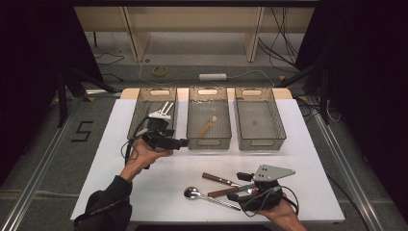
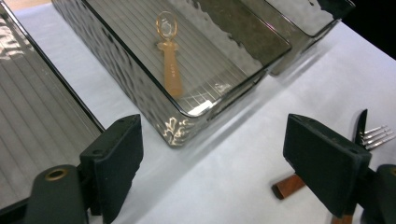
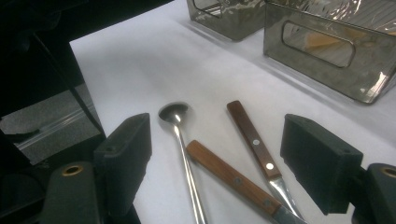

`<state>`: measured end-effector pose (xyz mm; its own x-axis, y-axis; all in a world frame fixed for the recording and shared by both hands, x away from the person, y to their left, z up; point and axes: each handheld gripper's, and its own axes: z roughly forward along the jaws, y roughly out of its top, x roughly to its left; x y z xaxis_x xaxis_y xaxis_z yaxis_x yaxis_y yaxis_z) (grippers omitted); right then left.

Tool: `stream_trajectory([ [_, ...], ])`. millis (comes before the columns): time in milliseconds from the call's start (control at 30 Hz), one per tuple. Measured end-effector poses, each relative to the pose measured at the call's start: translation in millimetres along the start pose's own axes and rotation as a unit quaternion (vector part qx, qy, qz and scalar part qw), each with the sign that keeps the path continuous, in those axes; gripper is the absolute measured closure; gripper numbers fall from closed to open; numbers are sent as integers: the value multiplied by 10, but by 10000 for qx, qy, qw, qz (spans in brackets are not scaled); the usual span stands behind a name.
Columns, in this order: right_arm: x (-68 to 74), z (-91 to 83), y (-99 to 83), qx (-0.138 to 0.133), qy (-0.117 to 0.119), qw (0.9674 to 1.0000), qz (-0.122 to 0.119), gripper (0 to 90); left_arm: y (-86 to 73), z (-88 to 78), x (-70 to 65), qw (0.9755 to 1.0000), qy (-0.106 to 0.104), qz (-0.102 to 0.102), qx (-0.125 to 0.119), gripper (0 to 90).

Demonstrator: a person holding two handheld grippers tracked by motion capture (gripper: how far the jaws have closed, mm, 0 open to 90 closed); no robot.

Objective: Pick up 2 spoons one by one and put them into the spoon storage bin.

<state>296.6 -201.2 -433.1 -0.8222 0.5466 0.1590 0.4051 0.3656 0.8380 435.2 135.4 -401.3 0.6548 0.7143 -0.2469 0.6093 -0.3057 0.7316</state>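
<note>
Smoked-plastic bins, 3 of them, stand in a row at the far side of the white tabletop [image 1: 308,159], and sorting cutlery into them appears to be the work in hand. Judging by how things lie, it is partly done: a fork [image 1: 165,109] lies in the left bin [image 1: 135,107], a small wooden spoon [image 1: 208,126] lies in the middle bin [image 1: 226,115], and the right bin [image 1: 278,120] looks empty apart from a speck I cannot identify. Near the front edge 3 pieces are not yet sorted: a metal spoon [image 3: 180,135], and just beside it 2 wooden-handled pieces, a wooden-handled knife [image 3: 256,148] and a second wooden-handled piece [image 3: 229,176] whose working end is hidden. The left gripper view catches fork tines [image 2: 379,135] past the right jaw, so that second piece may be a fork, though I cannot be sure. The left tool [image 1: 179,143] hovers at the near end of the left and middle bins, its jaws apart with nothing between them. The right tool [image 1: 240,186] sits low over the 3 loose pieces, jaws spread wide and pointed at them, clamped on nothing. What is left, then, is to pick up each of those 3 and drop it in its matching bin, probably starting with the piece straddled by the right tool.
</note>
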Motion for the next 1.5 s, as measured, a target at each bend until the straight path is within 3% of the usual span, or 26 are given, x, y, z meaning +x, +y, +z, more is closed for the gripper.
stream_trajectory([
  [400, 21, 53, 34, 72, 96, 9999, 14, 243, -264, -170, -77, 9996, -59, 278, -90, 169],
  [800, 93, 157, 62, 438, 147, 9987, -210, 256, -502, -253, -154, 9989, -60, 313, -332, 169],
  [1200, 165, 333, 93, 1006, 249, 9936, -452, 311, -737, -377, -198, 9982, 26, 287, -535, 170],
  [1500, 214, 506, 91, 1599, 310, 9848, -597, 402, -863, -454, -248, 9976, 59, 276, -634, 171],
])
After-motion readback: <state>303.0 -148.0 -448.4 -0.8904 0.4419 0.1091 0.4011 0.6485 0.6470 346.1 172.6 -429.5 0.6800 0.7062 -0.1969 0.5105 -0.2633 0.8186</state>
